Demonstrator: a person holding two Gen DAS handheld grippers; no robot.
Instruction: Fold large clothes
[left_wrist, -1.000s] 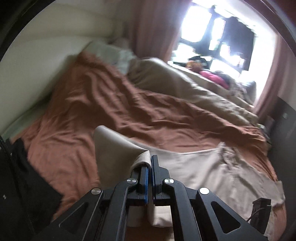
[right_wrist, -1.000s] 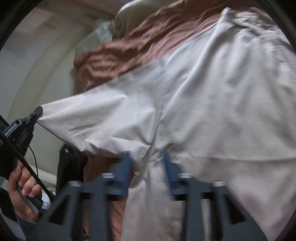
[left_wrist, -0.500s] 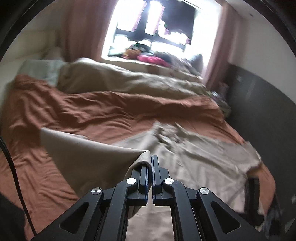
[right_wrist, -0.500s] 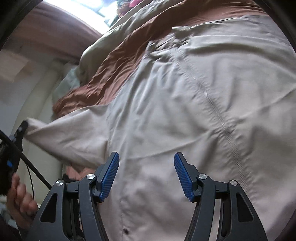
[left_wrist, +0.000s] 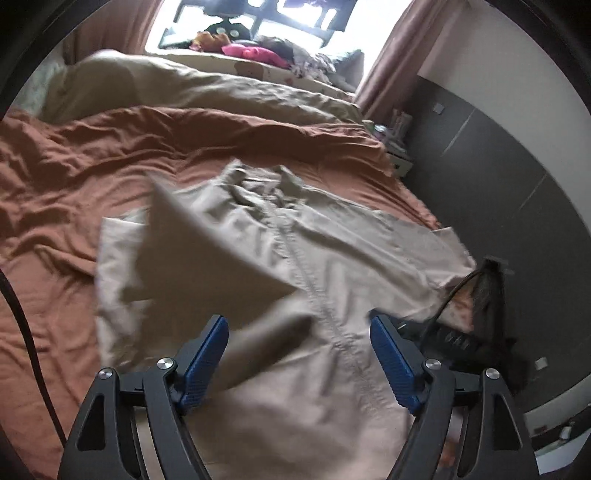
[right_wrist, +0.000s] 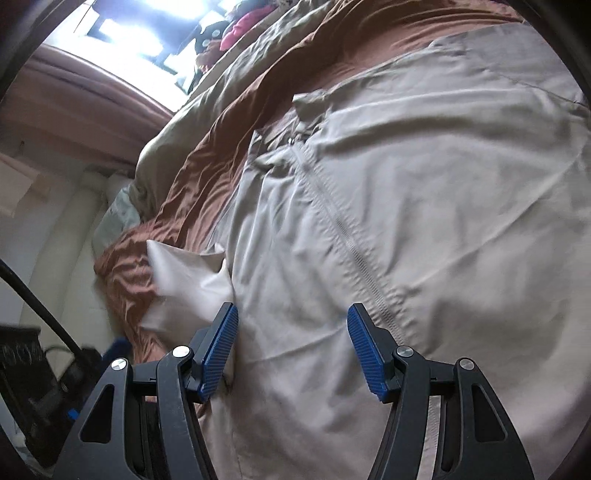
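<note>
Lying zipped on rust bedspread (left_wrist: 92, 177): beige jacket (left_wrist: 332, 236). Left hand-held gripper (left_wrist: 299, 354) jaws just opened, sleeve (left_wrist: 207, 258) released; right hand-held gripper (right_wrist: 291, 347) open.

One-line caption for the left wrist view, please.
Left claw, jaws just opened, releases beige jacket's sleeve across its front.

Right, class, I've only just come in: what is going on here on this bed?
A person with a gripper in each hand is folding a beige zip-up jacket spread on a rust-brown bedspread. The left gripper has just been opening, letting go of the sleeve it folded across the front. The right gripper hovers open above the jacket, holding nothing.
</note>
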